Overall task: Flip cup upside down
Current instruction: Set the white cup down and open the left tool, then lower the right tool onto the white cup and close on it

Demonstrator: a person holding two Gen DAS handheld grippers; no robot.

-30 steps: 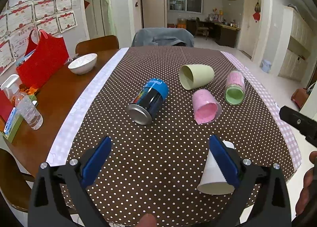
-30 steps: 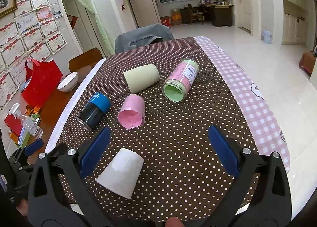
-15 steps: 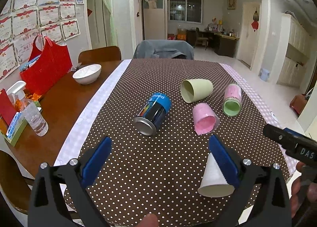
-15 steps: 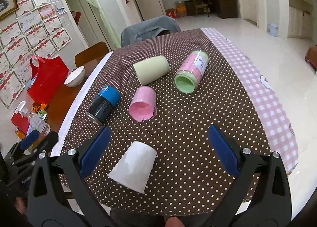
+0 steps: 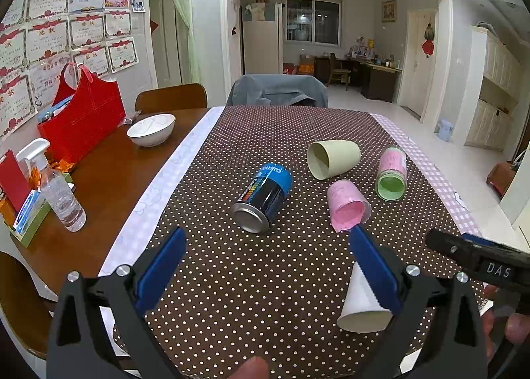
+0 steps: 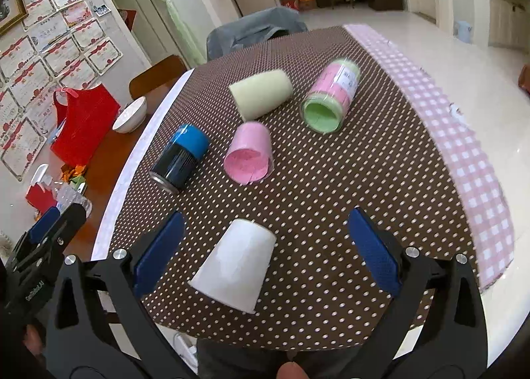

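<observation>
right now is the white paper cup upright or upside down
Upside down: the white paper cup stands on its wide rim on the dotted tablecloth, narrow closed base up.

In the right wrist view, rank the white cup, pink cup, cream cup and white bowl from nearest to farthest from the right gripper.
1. White cup: between the right gripper's fingers, near edge.
2. Pink cup: centre, lying down.
3. Cream cup: behind the pink one.
4. White bowl: far left, on bare wood.

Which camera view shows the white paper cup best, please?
The right wrist view: the white paper cup stands there unobstructed, rim down, between the open right gripper's fingers. In the left wrist view, the left gripper's blue finger partly covers it.
</observation>
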